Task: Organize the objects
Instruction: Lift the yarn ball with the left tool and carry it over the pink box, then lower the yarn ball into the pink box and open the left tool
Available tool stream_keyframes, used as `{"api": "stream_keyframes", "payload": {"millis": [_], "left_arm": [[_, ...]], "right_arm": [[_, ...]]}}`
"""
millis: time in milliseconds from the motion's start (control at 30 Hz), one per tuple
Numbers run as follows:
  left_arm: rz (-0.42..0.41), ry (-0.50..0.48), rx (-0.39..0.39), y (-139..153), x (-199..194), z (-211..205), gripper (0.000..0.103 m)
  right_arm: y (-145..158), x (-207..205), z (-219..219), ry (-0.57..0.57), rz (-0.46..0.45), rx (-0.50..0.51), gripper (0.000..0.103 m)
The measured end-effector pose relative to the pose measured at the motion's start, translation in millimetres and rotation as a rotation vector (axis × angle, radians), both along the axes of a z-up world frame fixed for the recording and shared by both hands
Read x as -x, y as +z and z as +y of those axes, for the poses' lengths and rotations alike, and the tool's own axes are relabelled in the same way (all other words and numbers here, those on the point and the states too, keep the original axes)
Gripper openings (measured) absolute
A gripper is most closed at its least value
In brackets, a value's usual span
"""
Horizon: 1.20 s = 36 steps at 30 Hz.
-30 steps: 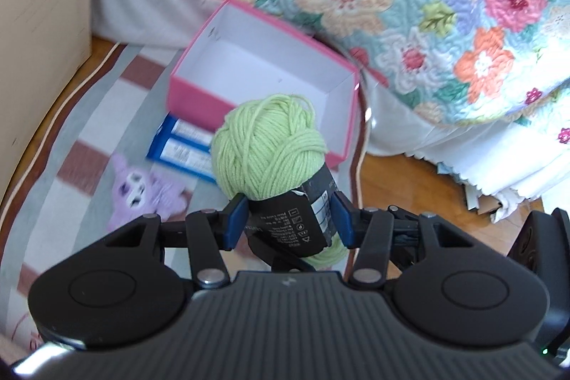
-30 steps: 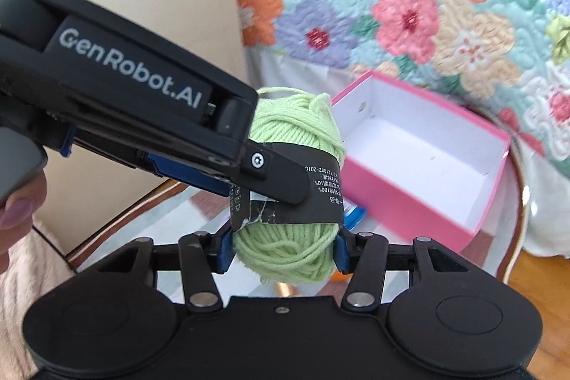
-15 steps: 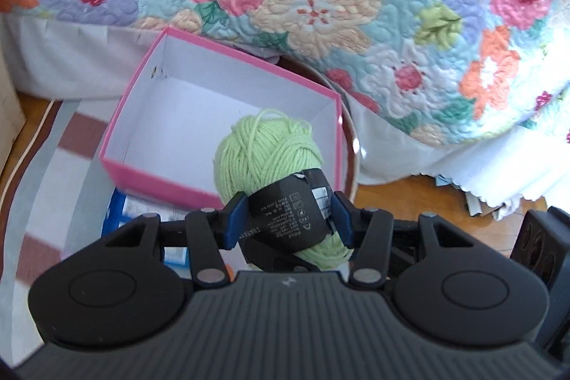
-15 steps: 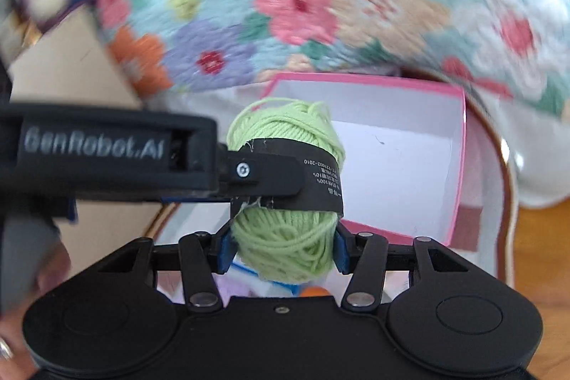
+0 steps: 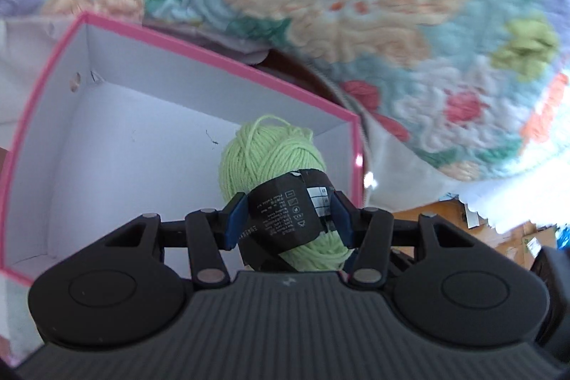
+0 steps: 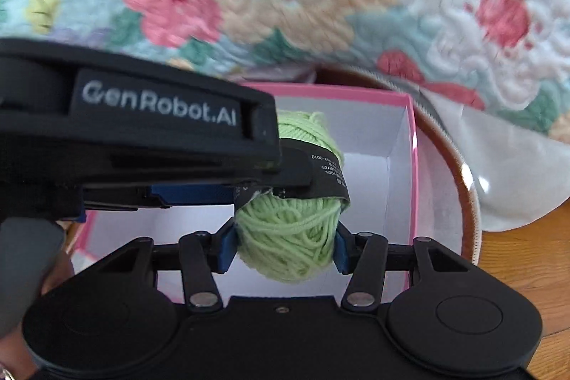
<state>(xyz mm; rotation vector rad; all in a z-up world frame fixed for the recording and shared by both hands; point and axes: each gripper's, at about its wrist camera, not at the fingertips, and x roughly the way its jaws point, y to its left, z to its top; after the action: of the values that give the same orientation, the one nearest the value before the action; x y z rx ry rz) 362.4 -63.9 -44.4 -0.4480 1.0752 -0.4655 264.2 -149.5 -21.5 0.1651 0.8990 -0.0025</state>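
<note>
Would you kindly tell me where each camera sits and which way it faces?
Left wrist: on the left gripper, looking down into the pink box; its fingers show.
Right wrist: on the right gripper, facing the same box; its fingers and the left gripper show.
Shared: green yarn ball, box, floral quilt.

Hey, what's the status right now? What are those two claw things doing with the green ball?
Left gripper and right gripper both clamped on the green yarn ball. Ball held over the open pink box. Nothing seen in the box below it.
</note>
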Motion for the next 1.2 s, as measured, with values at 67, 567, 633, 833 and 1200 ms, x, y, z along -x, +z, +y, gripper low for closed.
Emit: {"api": "stream_keyframes", "payload": {"millis": [67,567,633,833,1200], "left_arm": [[0.025,-0.01,0.012,-13,-13,-3,0.048],[0.104,-0.091,0.028,-57,-39,5,0.048],[0.109,-0.097,0.036,-58,-38,7,0.048],[0.044,-0.1,0.034,-56,-36,-2,0.048],[0.017,-0.115,0.056,-55,-55,-27,0.048]], "right_arm": [[-10,-8,1,0.001,0.015,0.057,0.057],[-29,3,-7,0.318,0.041,0.24,0.05],[-31,9,-8,0.332,0.029,0.254,0.047],[-35,25,0,0.338,-0.05,0.343,0.04],[-55,17,-6,0.26,-0.051,0.589,0.037]]}}
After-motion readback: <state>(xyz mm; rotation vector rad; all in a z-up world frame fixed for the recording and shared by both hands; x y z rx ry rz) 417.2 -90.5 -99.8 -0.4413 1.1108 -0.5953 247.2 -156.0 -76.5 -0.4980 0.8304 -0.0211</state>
